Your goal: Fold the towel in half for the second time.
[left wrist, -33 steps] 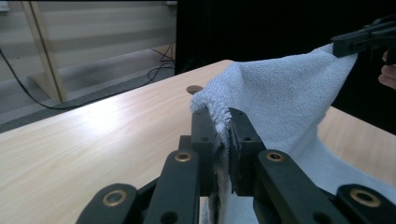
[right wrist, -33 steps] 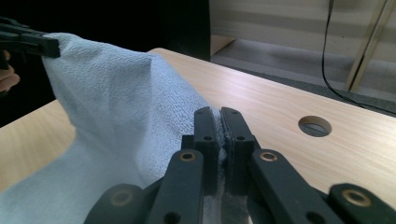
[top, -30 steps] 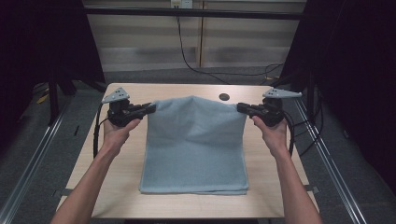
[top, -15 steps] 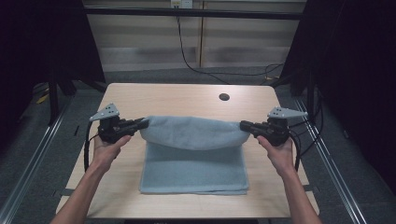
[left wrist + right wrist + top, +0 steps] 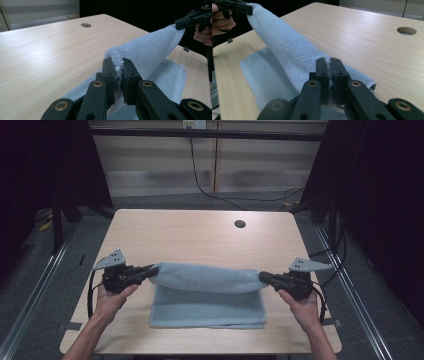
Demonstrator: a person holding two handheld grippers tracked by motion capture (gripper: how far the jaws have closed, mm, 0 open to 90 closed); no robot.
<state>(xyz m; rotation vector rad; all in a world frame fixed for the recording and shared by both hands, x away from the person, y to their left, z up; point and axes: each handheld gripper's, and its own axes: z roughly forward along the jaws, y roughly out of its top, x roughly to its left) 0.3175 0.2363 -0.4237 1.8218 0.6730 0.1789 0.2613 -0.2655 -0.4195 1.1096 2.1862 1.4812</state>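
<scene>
A light blue towel lies on the wooden bench, in the half nearer the person and roughly centred between the left and right edges. Its lower layer rests flat, its near hem running parallel to the bench's near edge and set a little back from it. The upper part is lifted off that layer and drawn into a taut, rounded fold whose long axis runs left to right across the bench, parallel to the near edge. The left gripper, held in the person's left hand, has its jaws clamped on the left end of the fold; in the left gripper view the terry cloth is pinched between the two black jaws and bulges above them. The right gripper, held in the right hand, has its jaws clamped on the right end; in the right gripper view the jaws stand nearly together with a thin edge of cloth between them. Both grippers are at about the same distance from the near edge, each just inside its own side edge of the bench. A round cable hole sits in the bench top toward the far right corner, well apart from the towel. No containers are on the bench.
</scene>
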